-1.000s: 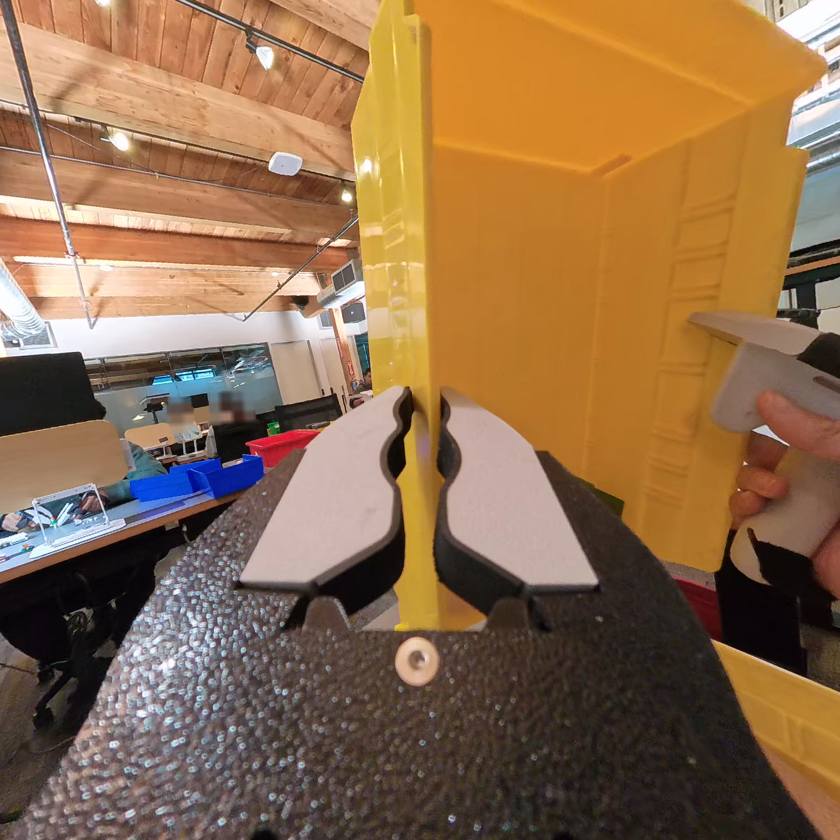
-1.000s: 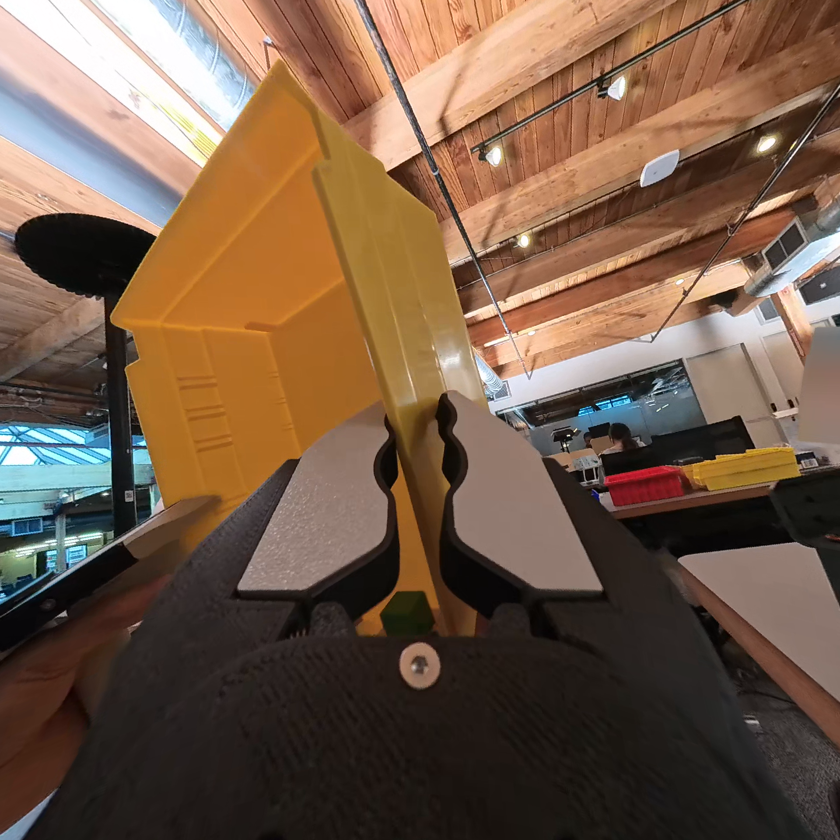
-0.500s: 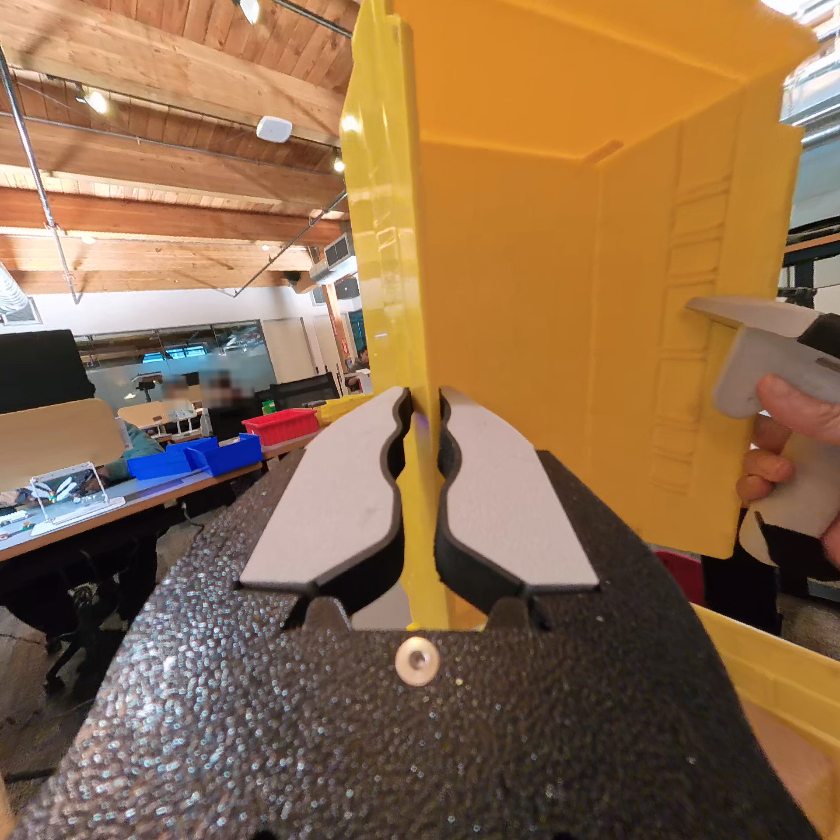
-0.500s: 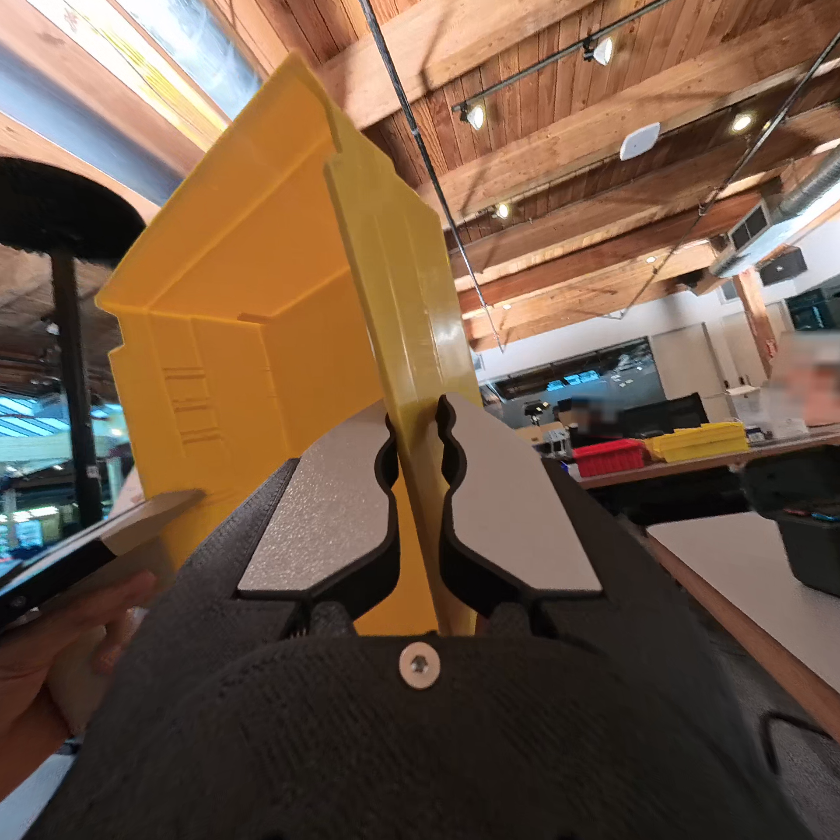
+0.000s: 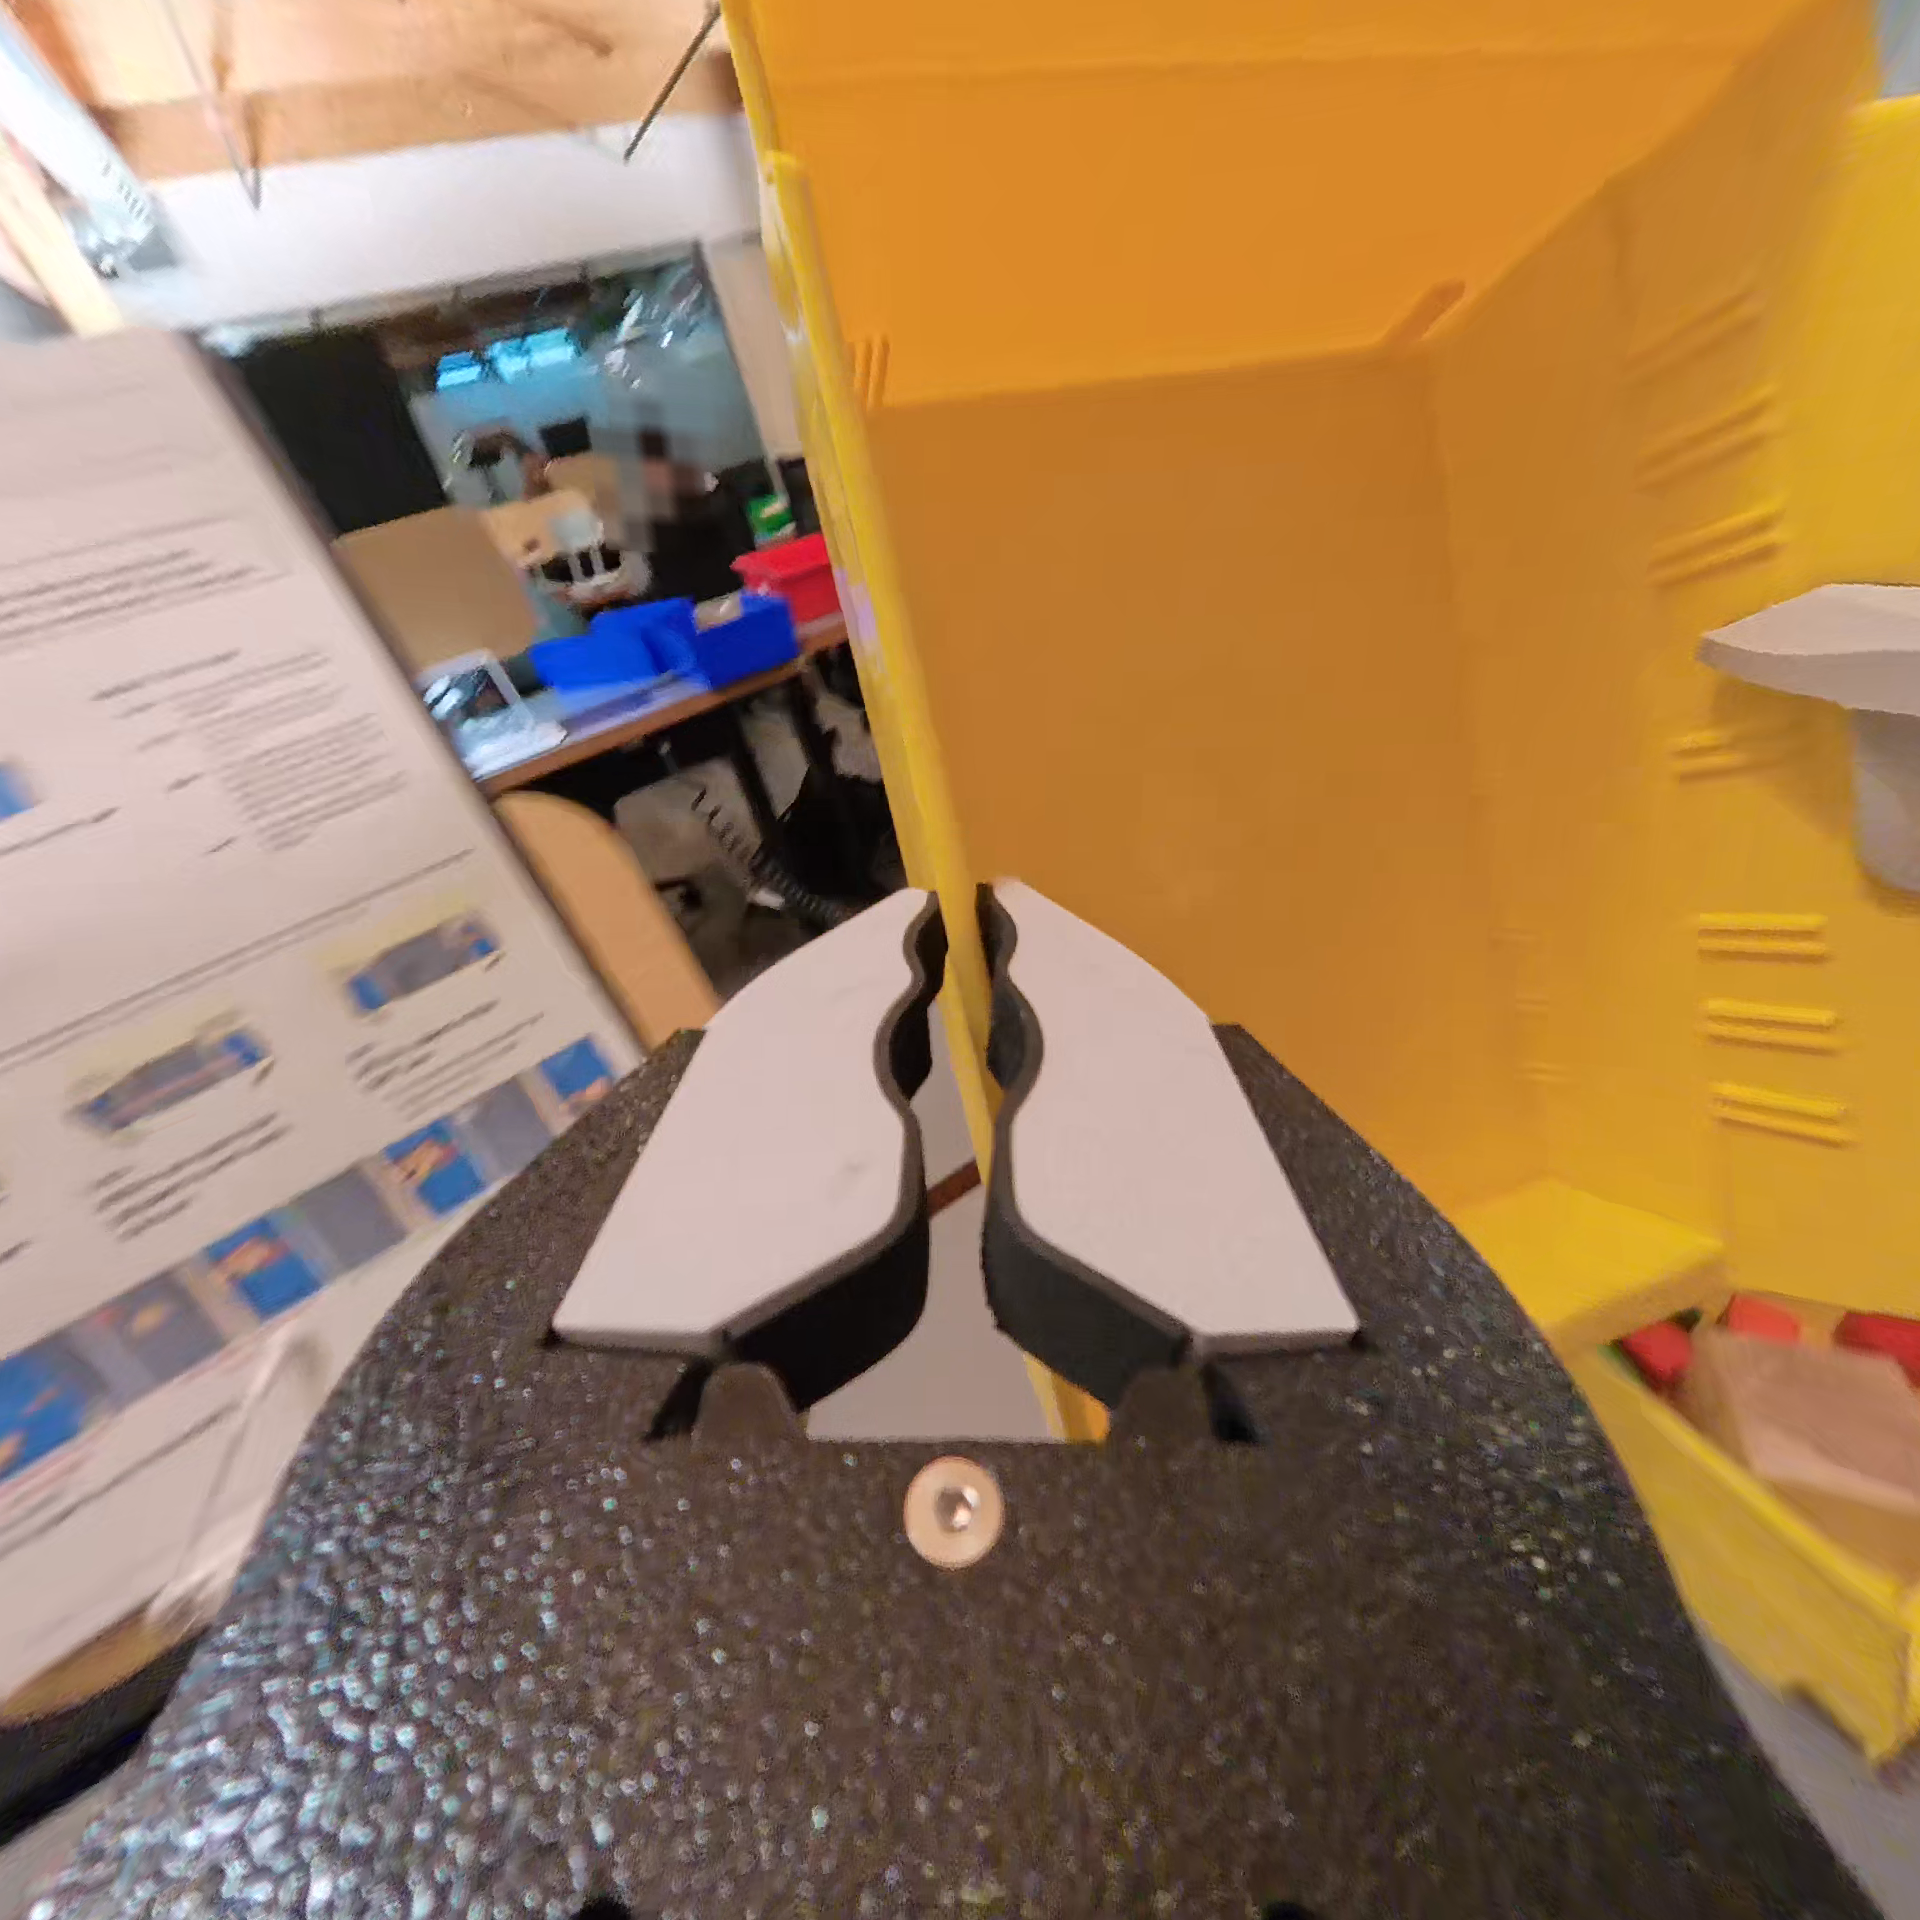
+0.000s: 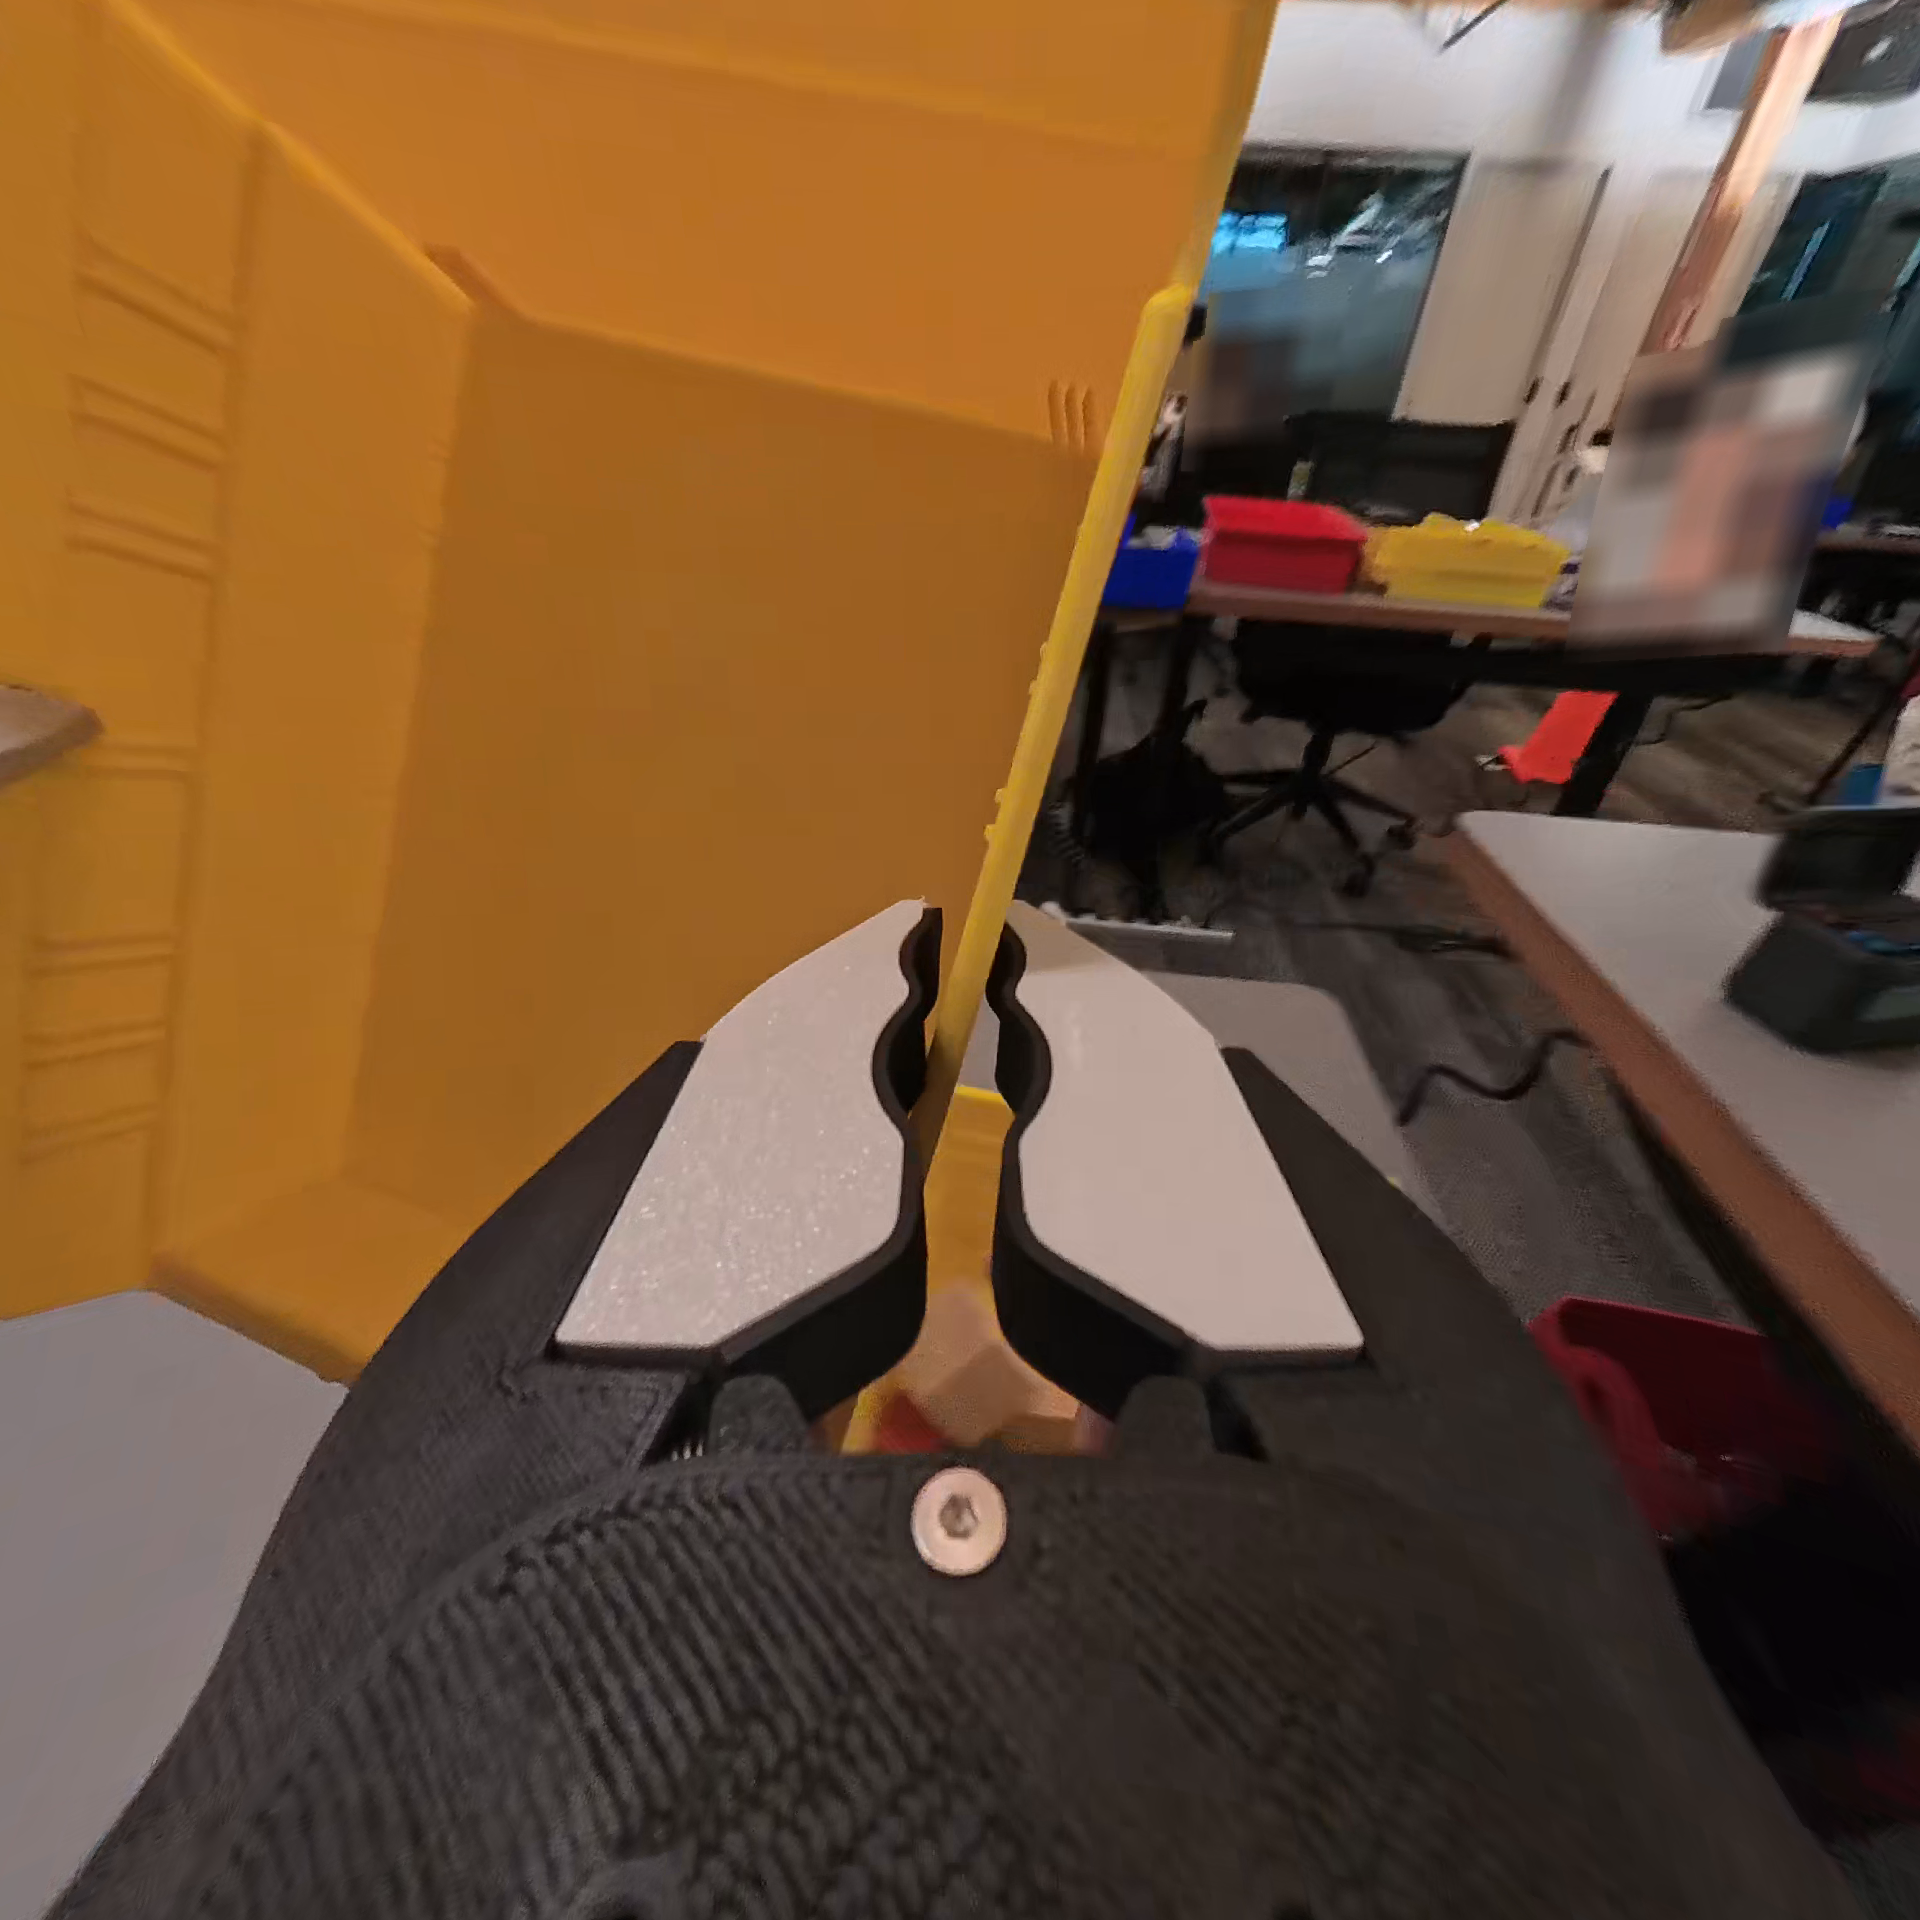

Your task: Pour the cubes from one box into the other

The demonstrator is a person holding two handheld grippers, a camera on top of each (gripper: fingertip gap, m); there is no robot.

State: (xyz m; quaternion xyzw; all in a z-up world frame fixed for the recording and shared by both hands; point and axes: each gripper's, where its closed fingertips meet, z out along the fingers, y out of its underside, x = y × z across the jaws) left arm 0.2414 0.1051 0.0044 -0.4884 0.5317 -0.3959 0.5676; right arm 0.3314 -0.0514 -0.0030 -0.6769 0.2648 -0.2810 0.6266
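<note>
Both grippers hold a yellow box (image 5: pixel 1195 644) up on end, its empty inside facing me; it also fills the right wrist view (image 6: pixel 623 644). My left gripper (image 5: pixel 961 914) is shut on its left side wall. My right gripper (image 6: pixel 964 935) is shut on its right side wall, and its grey finger (image 5: pixel 1829 644) shows at the right of the left wrist view. A second yellow box (image 5: pixel 1766 1538) stands below at the lower right, with red, green and wooden cubes (image 5: pixel 1808 1392) in it. Wooden and red cubes (image 6: pixel 966 1371) also show between my right fingers.
A grey table (image 6: pixel 145 1475) lies below. A white poster board (image 5: pixel 208 831) stands to the left. A second table (image 6: pixel 1621 1018) with a dark case (image 6: pixel 1839 935) is to the right, a red bin (image 6: pixel 1683 1403) under it. Far desks carry red, blue and yellow bins.
Both grippers have swung downward with the box: the ceiling has left both views, and the table and the second box with cubes have come into sight. Both grips are unchanged.
</note>
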